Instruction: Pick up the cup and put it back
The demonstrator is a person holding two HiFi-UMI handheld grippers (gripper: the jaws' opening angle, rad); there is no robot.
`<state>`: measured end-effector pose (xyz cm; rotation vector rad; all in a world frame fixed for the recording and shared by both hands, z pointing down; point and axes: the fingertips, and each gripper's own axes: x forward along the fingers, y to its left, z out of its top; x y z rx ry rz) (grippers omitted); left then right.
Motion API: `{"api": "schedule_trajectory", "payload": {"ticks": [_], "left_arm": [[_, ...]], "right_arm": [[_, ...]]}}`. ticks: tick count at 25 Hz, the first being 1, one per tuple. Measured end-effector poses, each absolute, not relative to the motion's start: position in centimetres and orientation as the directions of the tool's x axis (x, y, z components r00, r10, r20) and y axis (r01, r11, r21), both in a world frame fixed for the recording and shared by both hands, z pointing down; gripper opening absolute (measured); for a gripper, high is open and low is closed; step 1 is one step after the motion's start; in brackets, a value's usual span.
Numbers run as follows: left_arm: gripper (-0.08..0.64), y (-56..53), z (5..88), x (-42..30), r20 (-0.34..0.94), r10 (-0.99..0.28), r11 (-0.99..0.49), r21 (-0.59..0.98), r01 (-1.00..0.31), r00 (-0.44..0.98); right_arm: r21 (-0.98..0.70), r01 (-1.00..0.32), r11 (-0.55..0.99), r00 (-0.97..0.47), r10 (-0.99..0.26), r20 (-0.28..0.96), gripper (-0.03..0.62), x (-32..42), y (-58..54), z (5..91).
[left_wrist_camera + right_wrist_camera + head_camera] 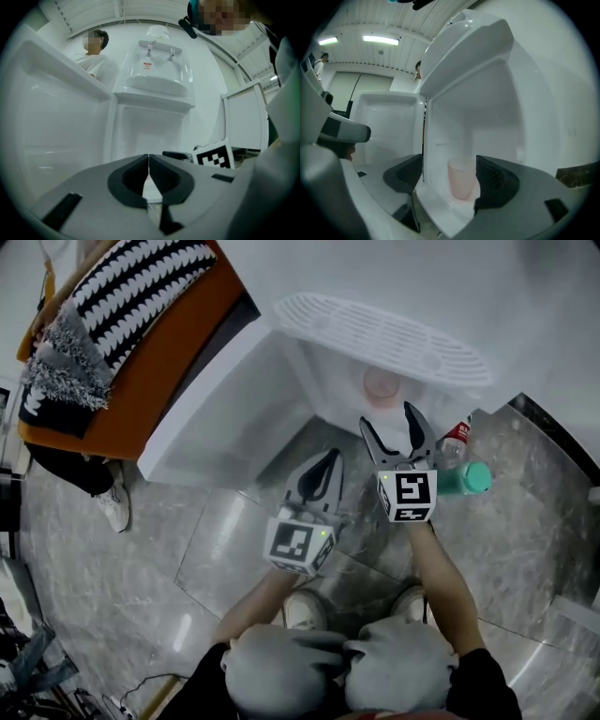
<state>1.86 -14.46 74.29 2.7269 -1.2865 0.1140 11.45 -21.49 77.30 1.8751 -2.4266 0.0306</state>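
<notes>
Open white fridge (220, 404) on the stone floor, a pink cup (382, 385) standing inside it.

The door (202, 418) swings out to the left. Both grippers point into the fridge. The left gripper (330, 457) is nearer and clenched, its jaws meeting on nothing. The right gripper (388, 418) is at the opening with its jaws spread wide. A green bottle (469, 478) lies on the floor to its right. The cup sits upright just beyond the right jaws, untouched.
</notes>
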Motion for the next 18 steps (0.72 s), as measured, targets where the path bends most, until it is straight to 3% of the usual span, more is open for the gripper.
{"api": "schedule_trajectory", "payload": {"ticks": [6, 18], "left_arm": [[0.014, -15.2, 74.7, 0.6, 0.132, -0.776, -0.616, 0.049, -0.786, 0.616], [0.014, -15.2, 75.4, 0.5, 0.16, -0.781, -0.599, 0.083, -0.797, 0.604]], "right_arm": [[-0.027, -0.981, 0.194, -0.196, -0.974, 0.116, 0.371, 11.9, -24.4, 80.2], [0.043, -0.991, 0.126, -0.12, -0.984, 0.133, 0.371, 13.0, -28.9, 82.9]]}}
